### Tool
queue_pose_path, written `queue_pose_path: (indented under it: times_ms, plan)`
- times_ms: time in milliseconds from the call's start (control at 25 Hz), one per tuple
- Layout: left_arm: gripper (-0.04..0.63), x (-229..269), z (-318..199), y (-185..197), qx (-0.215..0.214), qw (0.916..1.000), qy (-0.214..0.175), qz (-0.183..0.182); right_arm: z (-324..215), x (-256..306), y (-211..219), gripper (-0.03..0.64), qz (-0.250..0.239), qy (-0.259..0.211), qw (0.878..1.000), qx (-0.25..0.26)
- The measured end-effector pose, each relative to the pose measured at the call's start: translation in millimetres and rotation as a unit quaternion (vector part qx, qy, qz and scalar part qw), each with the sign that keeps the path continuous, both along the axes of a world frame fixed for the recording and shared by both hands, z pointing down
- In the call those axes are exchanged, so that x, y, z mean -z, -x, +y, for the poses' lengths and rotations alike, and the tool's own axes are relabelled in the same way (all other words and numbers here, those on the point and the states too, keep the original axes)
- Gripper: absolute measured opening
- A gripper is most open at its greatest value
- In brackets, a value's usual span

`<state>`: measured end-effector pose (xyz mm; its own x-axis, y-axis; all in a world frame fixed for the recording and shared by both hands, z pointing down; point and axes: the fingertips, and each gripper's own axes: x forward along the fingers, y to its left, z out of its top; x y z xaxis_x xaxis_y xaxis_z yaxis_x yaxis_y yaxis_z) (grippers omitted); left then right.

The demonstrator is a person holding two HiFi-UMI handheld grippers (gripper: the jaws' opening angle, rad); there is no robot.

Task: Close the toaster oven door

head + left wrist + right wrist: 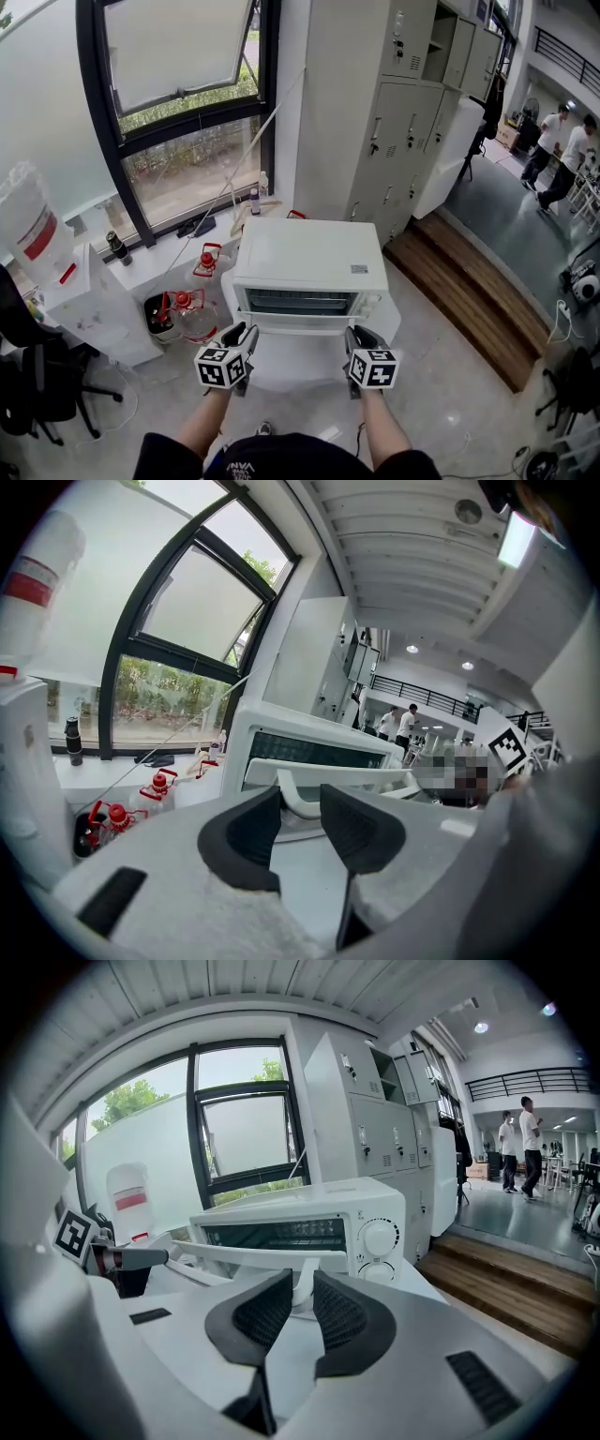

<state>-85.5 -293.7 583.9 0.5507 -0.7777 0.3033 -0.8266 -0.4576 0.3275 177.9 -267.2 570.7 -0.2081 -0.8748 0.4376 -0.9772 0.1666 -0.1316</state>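
Note:
A white toaster oven point(309, 258) stands in front of me with its door point(298, 325) hanging partly open, tilted out towards me. The white door handle point(253, 1258) runs along the door's top edge. My left gripper point(242, 330) is shut on the handle's left post point(298, 799), which fills the gap between the dark pads point(246, 832). My right gripper point(361, 333) is shut on the right post point(302, 1288) in the same way. In their own views, the left gripper point(300, 803) and right gripper point(302, 1293) look into the dark oven cavity. Two control knobs point(380, 1238) sit on the oven's right.
Red-capped jugs point(183, 314) and a water dispenser point(84, 300) stand at the left under a large window point(187, 103). Grey lockers point(403, 112) rise behind the oven. A wooden step point(469, 300) runs at the right. People point(561, 150) stand far off.

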Motion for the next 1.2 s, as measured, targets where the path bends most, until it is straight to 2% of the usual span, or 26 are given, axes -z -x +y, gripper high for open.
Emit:
queue_pose_path:
  times_ms: [480,1200]
  plan:
    - [0.144,9,-21,-3,-0.006,0.9999,0.016,-0.004,-20,9,-3,0.072,0.01,0.006,1.0,-0.01]
    - [0.144,18,-46,-8,0.0,0.9997,0.02,0.012,-46,19,-8,0.072,0.018,0.001,1.0,-0.01]
